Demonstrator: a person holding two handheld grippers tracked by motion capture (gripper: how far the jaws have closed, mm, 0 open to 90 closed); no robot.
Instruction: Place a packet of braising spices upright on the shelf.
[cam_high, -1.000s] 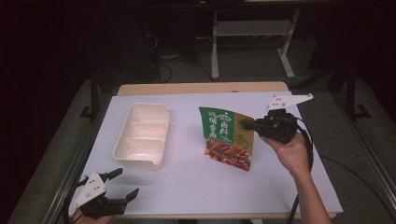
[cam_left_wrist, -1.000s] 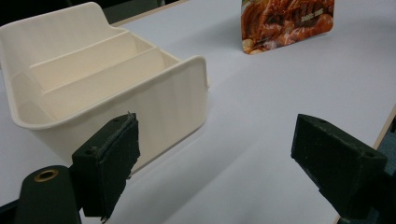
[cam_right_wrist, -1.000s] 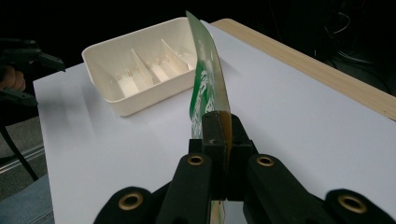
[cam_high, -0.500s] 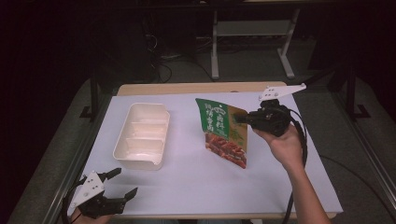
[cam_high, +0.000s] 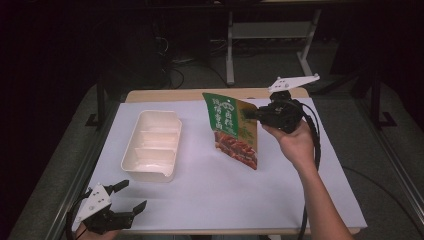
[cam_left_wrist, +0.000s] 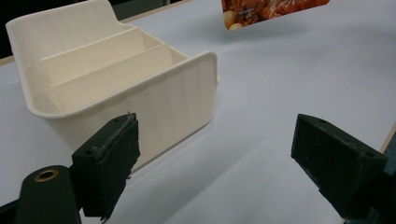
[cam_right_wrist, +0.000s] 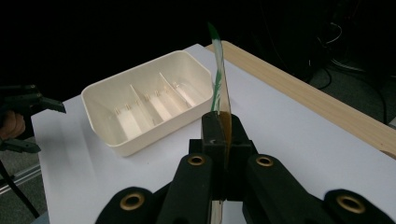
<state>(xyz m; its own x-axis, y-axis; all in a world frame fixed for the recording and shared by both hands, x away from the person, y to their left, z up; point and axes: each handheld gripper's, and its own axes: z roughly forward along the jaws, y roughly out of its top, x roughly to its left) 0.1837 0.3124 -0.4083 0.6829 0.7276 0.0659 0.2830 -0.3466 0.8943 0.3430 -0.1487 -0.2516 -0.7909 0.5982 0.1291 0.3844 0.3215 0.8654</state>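
I have the right claw (cam_high: 255, 115) clenched on the side edge of the snack pouch (cam_high: 231, 129), and from the high view the pouch hangs nearly upright above the white counter (cam_high: 210, 185), its lower corner clear of the surface, as its shadow in the left gripper view suggests. In the right gripper view the pouch (cam_right_wrist: 218, 88) runs edge-on straight up out of the pinched jaws, so I see little more than a thin green and orange strip of it.

The cream tray (cam_high: 152, 145) with its dividers sits on the counter to the pouch's left, well apart from it, and nothing stands between the two. My left claw (cam_high: 131, 196) rests at the near left corner of the counter, released, jaws wide with nothing between them; in the left gripper view the tray (cam_left_wrist: 177, 100) is close ahead of the left-hand jaw, not touching it as far as I can judge.

The top of the pouch (cam_left_wrist: 271, 11) is cut off in that view, only its printed lower end showing. Beyond the counter the room is dark: a pale frame and some cables on the floor, hard to make out
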